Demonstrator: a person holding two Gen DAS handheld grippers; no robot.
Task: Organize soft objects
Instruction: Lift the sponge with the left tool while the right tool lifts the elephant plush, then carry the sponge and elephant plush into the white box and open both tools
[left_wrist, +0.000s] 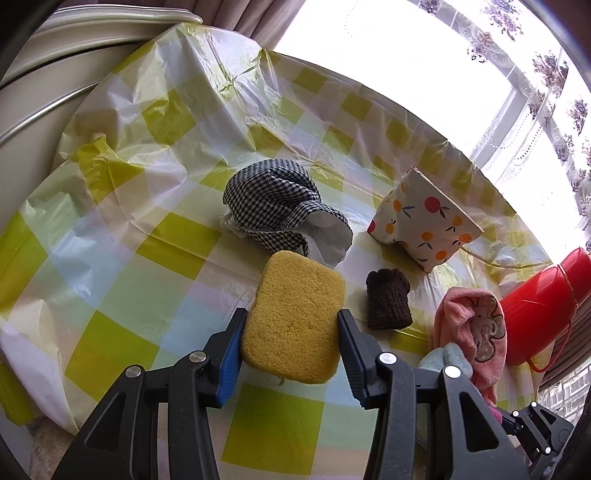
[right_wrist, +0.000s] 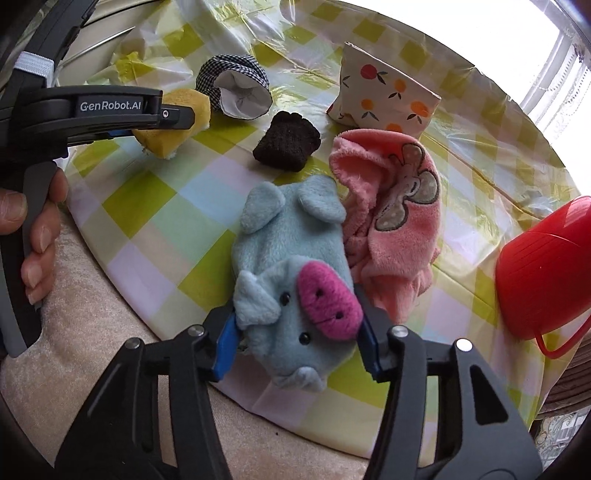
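Note:
My left gripper (left_wrist: 291, 332) is shut on a yellow sponge (left_wrist: 295, 317), held just above the checked tablecloth; the sponge also shows in the right wrist view (right_wrist: 177, 125) between that gripper's fingers. My right gripper (right_wrist: 295, 332) is shut on a blue plush pig (right_wrist: 291, 280) with a pink snout, at the table's near edge. A pink towel (right_wrist: 395, 218) lies bunched right of the pig. A dark knitted piece (right_wrist: 286, 142) lies in the middle. A houndstooth fabric pouch (right_wrist: 236, 86) and a fruit-print pillow (right_wrist: 384, 92) sit farther back.
A red plastic basket (right_wrist: 546, 273) lies on its side at the right edge of the table. The round table wears a crinkled yellow-checked plastic cloth (left_wrist: 122, 266). A beige sofa (right_wrist: 92, 302) lies below the near edge. A bright window is behind.

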